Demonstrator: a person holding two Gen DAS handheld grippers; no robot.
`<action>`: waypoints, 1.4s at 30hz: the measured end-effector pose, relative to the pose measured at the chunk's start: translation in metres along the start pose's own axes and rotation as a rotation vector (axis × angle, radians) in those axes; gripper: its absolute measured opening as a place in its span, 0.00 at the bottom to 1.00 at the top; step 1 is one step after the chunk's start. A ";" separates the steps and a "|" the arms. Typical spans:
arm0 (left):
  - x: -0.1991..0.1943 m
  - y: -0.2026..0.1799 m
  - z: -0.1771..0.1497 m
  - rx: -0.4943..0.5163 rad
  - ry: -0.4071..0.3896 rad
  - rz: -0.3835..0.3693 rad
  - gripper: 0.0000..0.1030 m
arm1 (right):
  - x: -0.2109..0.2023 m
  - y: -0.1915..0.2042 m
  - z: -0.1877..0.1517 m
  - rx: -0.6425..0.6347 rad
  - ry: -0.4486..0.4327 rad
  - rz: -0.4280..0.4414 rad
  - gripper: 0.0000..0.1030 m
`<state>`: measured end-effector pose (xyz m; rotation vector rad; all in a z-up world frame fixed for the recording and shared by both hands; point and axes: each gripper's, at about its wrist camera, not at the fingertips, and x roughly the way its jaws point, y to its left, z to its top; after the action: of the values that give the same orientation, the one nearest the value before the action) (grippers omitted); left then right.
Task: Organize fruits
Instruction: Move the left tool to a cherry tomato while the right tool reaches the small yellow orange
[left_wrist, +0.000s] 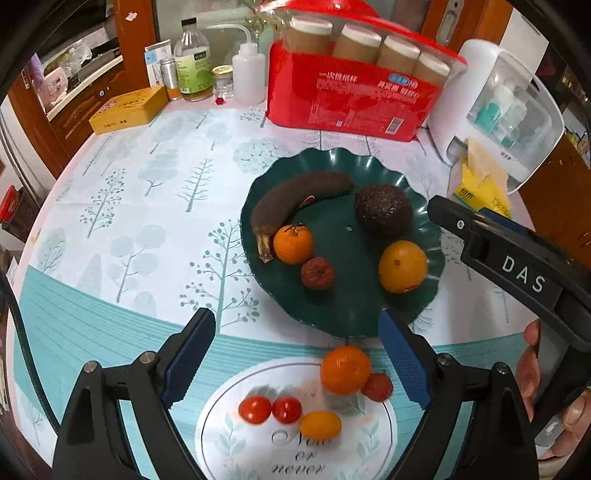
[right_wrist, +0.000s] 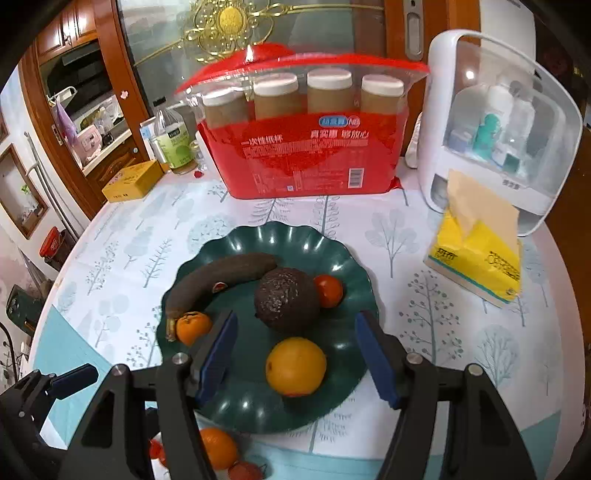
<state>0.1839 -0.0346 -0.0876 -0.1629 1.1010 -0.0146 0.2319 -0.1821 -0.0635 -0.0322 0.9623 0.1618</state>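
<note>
A dark green scalloped plate (left_wrist: 369, 314) (right_wrist: 258, 410) holds a blackened banana (left_wrist: 295, 195) (right_wrist: 218, 275), a dark avocado (left_wrist: 384, 210) (right_wrist: 286, 299), an orange (left_wrist: 402, 266) (right_wrist: 295, 365), a mandarin (left_wrist: 293, 244) (right_wrist: 192, 326), a lychee (left_wrist: 317, 273) and a tomato (right_wrist: 328, 290). On the cloth in front lie a mandarin (left_wrist: 345, 369) (right_wrist: 219, 446), a lychee (left_wrist: 377, 386), two tomatoes (left_wrist: 269, 409) and a kumquat (left_wrist: 320, 424). My left gripper (left_wrist: 297, 365) is open and empty above these loose fruits. My right gripper (right_wrist: 295, 358) is open and empty over the plate, around the orange.
A red pack of paper cups (left_wrist: 354, 99) (right_wrist: 314, 158), a white storage box (left_wrist: 509, 110) (right_wrist: 498, 133), a yellow tissue pack (right_wrist: 480, 254), bottles (left_wrist: 192, 62) and a yellow tin (left_wrist: 127, 109) stand along the back of the round table.
</note>
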 end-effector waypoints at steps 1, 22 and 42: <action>-0.005 0.000 -0.001 0.000 -0.005 -0.003 0.87 | -0.006 0.001 0.000 0.002 -0.003 -0.002 0.65; -0.106 0.022 -0.038 0.066 -0.099 -0.083 0.87 | -0.119 0.012 -0.042 0.105 -0.057 -0.038 0.65; -0.077 0.068 -0.085 0.234 -0.086 -0.035 0.86 | -0.125 0.065 -0.118 0.033 -0.055 -0.040 0.65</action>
<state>0.0687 0.0296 -0.0667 0.0275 1.0022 -0.1656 0.0563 -0.1453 -0.0260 -0.0171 0.9091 0.1091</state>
